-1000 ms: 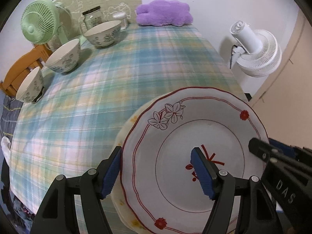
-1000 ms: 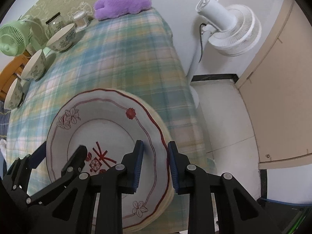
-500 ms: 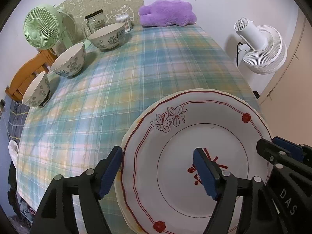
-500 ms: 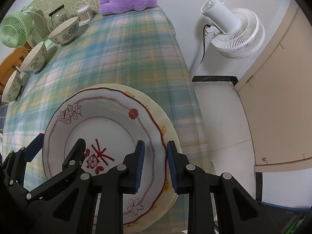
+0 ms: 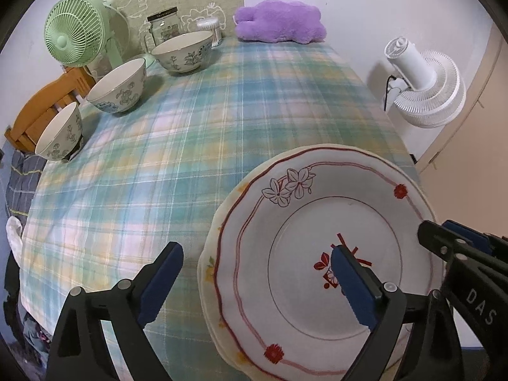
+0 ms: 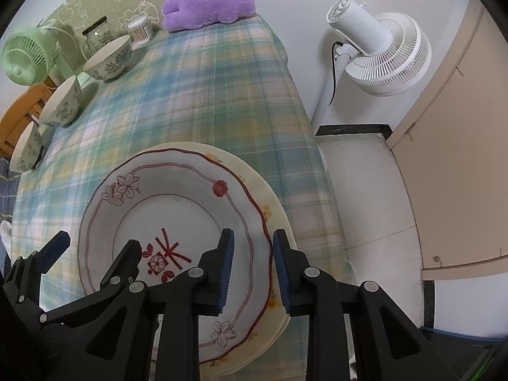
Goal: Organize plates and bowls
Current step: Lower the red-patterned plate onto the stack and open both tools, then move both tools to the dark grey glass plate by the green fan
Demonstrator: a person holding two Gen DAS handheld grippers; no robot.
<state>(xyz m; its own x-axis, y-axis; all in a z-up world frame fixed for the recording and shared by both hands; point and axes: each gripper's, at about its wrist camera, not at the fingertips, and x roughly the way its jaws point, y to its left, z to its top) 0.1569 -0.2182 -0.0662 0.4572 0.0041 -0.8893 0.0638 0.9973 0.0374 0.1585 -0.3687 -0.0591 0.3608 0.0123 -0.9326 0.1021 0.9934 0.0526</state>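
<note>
A white plate with red trim and flowers (image 5: 317, 209) lies on a cream plate (image 5: 209, 273) at the near right of the plaid table (image 5: 190, 127). My left gripper (image 5: 255, 249) hovers over the stack, its jaws opening wide. One finger is off the left rim and the other is above the plate's centre, neither pressing on it. My right gripper (image 6: 253, 235) straddles the right rim of the red-trimmed plate (image 6: 177, 190), its jaws narrow and opening, with gaps showing beside the rim. Three patterned bowls (image 5: 182, 52) (image 5: 119, 85) (image 5: 60, 136) stand along the far left edge.
A green fan (image 5: 73, 31), a glass jar (image 5: 163, 27) and a purple plush (image 5: 279, 22) crowd the far end. A white floor fan (image 6: 377, 54) stands right of the table, where the edge drops to the floor. A wooden chair (image 5: 41, 111) is at the left.
The left gripper's jaws have spread much wider, and its left finger now stands clear of the plate's left rim. The right gripper stays astride the right rim.
</note>
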